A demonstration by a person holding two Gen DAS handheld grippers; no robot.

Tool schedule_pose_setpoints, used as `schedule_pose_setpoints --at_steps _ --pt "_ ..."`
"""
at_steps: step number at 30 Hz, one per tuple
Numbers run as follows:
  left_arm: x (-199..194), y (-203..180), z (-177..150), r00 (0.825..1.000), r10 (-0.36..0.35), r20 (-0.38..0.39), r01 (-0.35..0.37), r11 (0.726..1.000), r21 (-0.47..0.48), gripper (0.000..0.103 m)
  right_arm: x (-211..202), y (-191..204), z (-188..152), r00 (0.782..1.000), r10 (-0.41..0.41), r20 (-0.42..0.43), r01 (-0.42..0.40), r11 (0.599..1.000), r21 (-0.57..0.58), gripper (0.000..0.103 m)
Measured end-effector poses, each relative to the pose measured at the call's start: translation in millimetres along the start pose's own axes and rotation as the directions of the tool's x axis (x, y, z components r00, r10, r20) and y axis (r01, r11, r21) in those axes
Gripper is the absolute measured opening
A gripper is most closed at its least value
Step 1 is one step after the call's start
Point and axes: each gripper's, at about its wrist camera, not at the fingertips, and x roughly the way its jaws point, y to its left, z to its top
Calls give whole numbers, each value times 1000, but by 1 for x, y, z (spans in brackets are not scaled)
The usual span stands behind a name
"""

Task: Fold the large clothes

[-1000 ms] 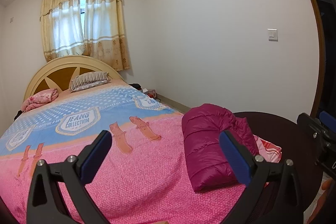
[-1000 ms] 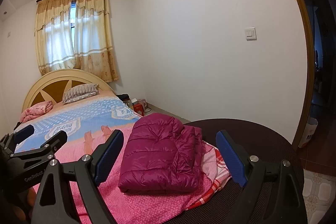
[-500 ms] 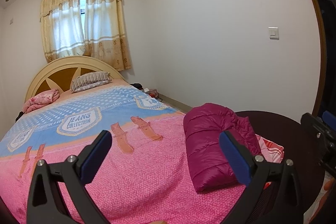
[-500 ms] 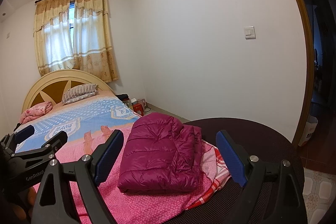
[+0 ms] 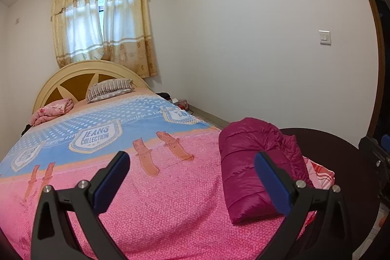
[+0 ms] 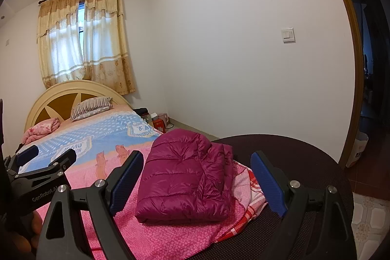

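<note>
The magenta puffer jacket (image 6: 185,174) lies folded on the pink blanket (image 5: 151,206) at the bed's near right corner; the left gripper (image 5: 192,173) and right gripper (image 6: 197,177) hover above with jaws apart, holding nothing

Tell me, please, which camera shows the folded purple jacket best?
The right wrist view: the magenta puffer jacket lies whole and central between the open fingers. In the left wrist view the jacket sits off to the right, and one finger hides part of it.
</note>
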Motion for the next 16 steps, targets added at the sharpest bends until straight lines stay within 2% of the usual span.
schedule_pose_setpoints --at_steps 3,16 --pt "-2 0 -1 1000 -17 5 17 1000 0 103 0 1 -1 1000 1 -5 -1 1000 -2 90" --pt "4 1 -2 1000 -12 -29 12 1000 -1 103 4 1 -4 1000 8 -22 -8 1000 9 90"
